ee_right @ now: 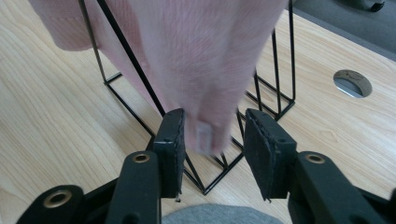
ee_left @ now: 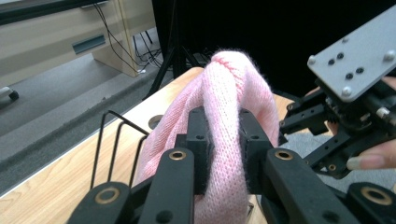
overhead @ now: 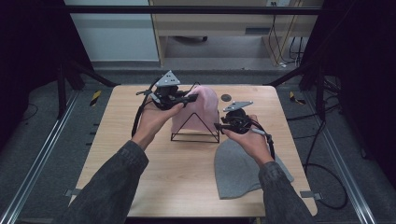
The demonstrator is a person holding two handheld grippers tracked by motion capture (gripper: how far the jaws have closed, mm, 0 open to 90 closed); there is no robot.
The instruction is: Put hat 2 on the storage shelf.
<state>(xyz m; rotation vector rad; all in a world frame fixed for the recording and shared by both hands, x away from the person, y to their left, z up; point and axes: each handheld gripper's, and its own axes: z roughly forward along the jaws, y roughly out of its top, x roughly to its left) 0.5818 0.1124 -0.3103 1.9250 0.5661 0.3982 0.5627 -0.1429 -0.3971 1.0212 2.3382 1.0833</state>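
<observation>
From the high view, the pink knit hat point(overhead: 201, 109) drapes over a black wire stand point(overhead: 195, 130) near the table's point(overhead: 187, 186) centre; the left gripper point(overhead: 186, 99) meets it at ten o'clock, the right gripper point(overhead: 218, 126) at four o'clock, jaw gaps too small to judge. A grey hat point(overhead: 240, 170) lies flat at five o'clock.

The left gripper view shows its jaws clamped on a fold of pink knit point(ee_left: 224, 140).

The right gripper view shows jaws parted around the hat's blurred lower tip point(ee_right: 205, 135), not pinching it; the grey hat point(ee_right: 219, 214) is cut off below.
</observation>
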